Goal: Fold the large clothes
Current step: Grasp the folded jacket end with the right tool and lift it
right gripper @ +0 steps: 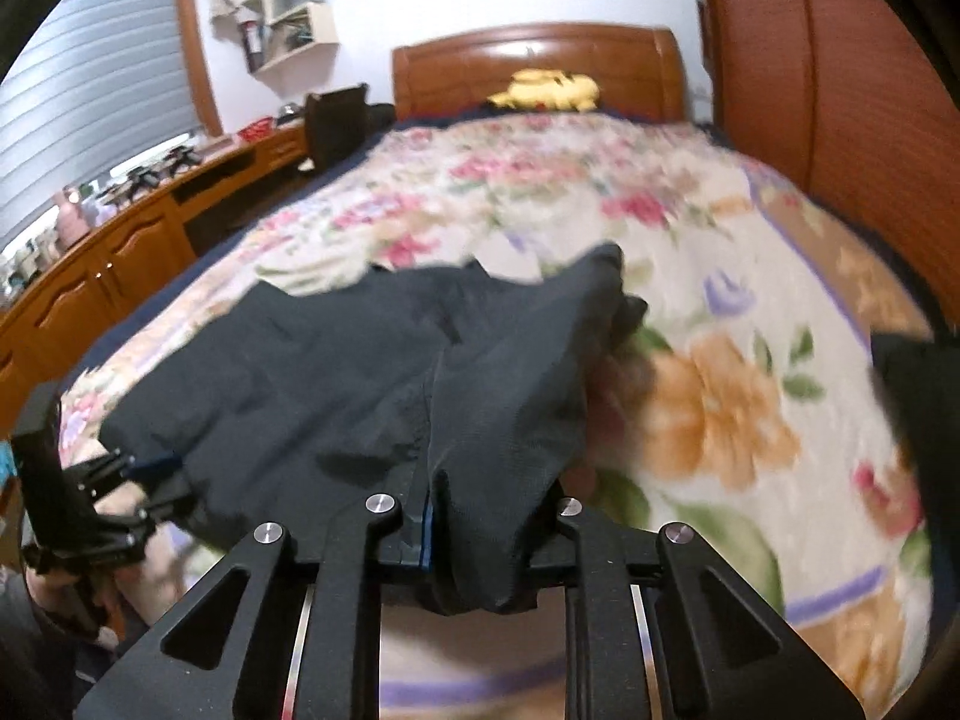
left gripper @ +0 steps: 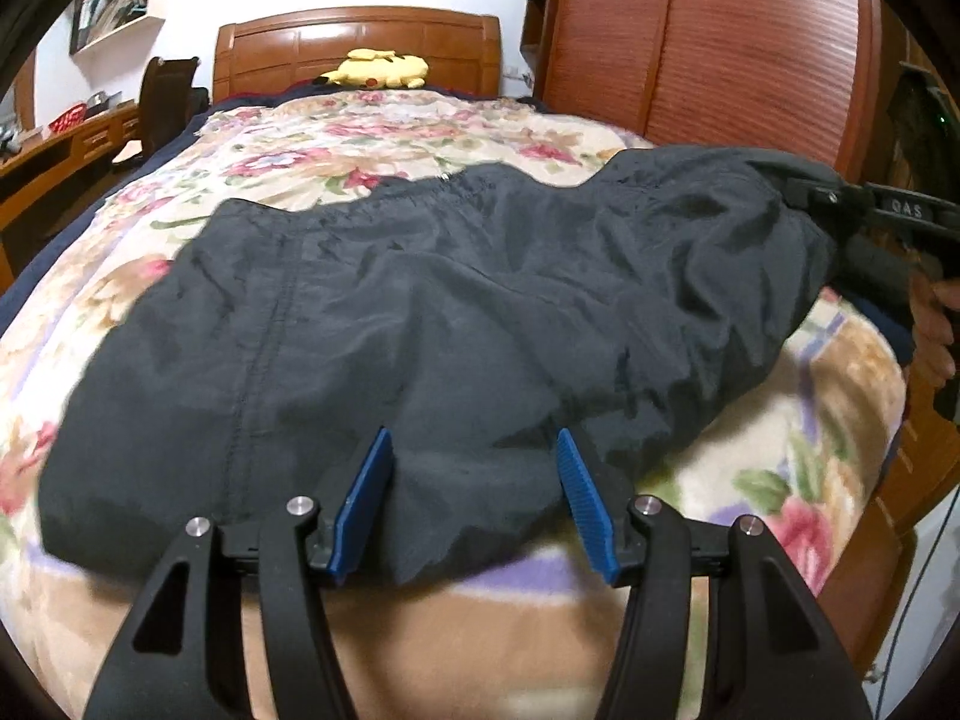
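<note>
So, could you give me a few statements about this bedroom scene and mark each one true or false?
1. The dark garment lies on a floral blanket. True.
2. The right gripper is shut on the garment's fabric. True.
3. The left gripper is clamped tight on the garment. False: its blue pads stand apart, with the hem between them.
4. A yellow plush toy sits by the headboard. True.
5. The garment is white. False: it is dark grey to black.
</note>
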